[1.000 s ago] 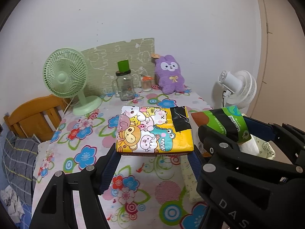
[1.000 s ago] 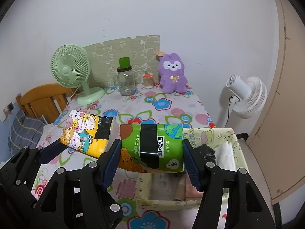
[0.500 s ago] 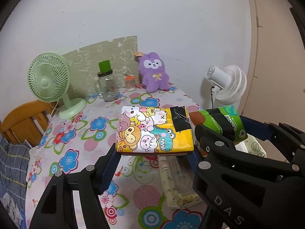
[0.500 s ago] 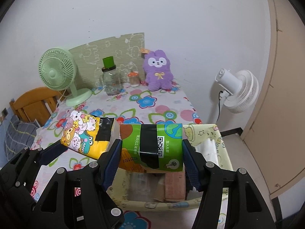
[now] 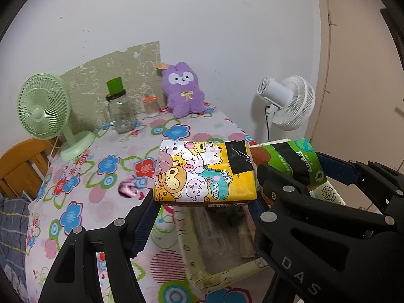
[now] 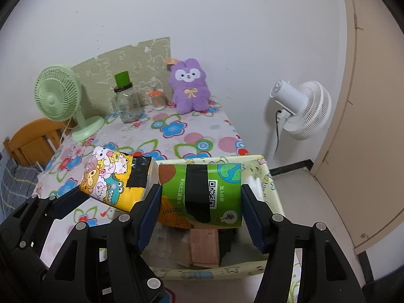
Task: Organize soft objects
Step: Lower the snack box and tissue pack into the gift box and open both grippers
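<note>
A: Status of both grippers?

B: The left gripper (image 5: 204, 202) is closed on the yellow cartoon tissue pack (image 5: 204, 171), gripped across its width. The right gripper (image 6: 200, 199) is closed on the green tissue pack (image 6: 200, 194) in the same way. Both packs are held in the air, side by side, above the pale yellow storage bin (image 6: 274, 194) at the table edge.

A: Handling properties?

B: Judged as light and compressible. The film wrap looks slick, and each pack carries a strip of black tape. Grip on the short sides, near mid-height, as now; too much squeeze would probably buckle the pack.

A: Bin contents?

B: A pinkish block (image 6: 204, 245) and dark items, not identifiable. Some space appears to remain.

A: Surface and room?

B: The table (image 5: 106, 161) has a flowered cloth. At the rear stand a green desk fan (image 5: 44, 108), a glass jar (image 5: 120, 112) with a green lid, and a purple plush rabbit (image 5: 183, 93) against the white wall. A white floor fan (image 6: 303, 108) stands on the right, a wooden chair (image 5: 17, 164) on the left.
</note>
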### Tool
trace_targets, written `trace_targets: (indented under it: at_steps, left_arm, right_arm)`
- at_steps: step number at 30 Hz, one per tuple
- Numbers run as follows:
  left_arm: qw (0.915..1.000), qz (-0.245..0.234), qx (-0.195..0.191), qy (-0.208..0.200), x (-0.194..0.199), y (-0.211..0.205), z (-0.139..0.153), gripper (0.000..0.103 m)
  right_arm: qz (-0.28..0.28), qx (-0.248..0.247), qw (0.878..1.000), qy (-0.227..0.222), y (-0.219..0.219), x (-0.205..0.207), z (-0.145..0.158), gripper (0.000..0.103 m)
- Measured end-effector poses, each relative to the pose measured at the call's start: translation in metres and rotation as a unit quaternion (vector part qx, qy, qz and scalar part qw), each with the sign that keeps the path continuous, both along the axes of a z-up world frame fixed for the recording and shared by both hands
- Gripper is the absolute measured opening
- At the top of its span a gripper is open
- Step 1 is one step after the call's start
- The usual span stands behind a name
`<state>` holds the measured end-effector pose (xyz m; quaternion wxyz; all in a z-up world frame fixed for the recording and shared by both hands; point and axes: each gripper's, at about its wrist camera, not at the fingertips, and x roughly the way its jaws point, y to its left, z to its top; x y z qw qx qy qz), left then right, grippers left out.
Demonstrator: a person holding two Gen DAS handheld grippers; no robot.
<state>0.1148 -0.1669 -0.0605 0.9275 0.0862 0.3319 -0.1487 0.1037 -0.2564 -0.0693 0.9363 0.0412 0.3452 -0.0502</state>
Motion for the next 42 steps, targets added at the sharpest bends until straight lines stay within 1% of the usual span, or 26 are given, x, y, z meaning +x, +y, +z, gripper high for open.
trace_targets:
  at_steps: [13,17,19,22,24,27,37,42]
  left_arm:
    - [0.9991,-0.026,0.014,0.032,0.011,-0.026,-0.023,0.074]
    - [0.9982,-0.034,0.023,0.044,0.013,-0.031,-0.029,0.075]
    - [0.9980,-0.034,0.023,0.049,0.013,-0.032,-0.031,0.078]
    - [0.9981,-0.032,0.023,0.048,0.013,-0.031,-0.031,0.084]
    - [0.9981,-0.033,0.022,0.047,0.013,-0.031,-0.031,0.091]
    - [0.9981,-0.035,0.026,0.043,0.012,-0.032,-0.031,0.094]
    - [0.9984,-0.032,0.027,0.039,0.010,-0.026,-0.028,0.095]
    - [0.9987,-0.024,0.027,0.037,0.008,-0.019,-0.025,0.095]
  right_arm:
    - [-0.030,0.006,0.999,0.027,-0.027,0.008,-0.021,0.064]
    - [-0.038,0.010,0.999,0.034,-0.034,0.011,-0.026,0.064]
    - [-0.041,0.012,0.998,0.035,-0.036,0.012,-0.028,0.064]
    - [-0.043,0.014,0.998,0.037,-0.038,0.014,-0.029,0.064]
    - [-0.043,0.016,0.998,0.037,-0.039,0.015,-0.030,0.064]
    - [-0.042,0.017,0.998,0.038,-0.038,0.015,-0.030,0.064]
    - [-0.019,0.033,0.998,0.042,-0.028,0.016,-0.031,0.065]
    - [-0.004,0.032,0.998,0.045,-0.018,0.016,-0.031,0.068]
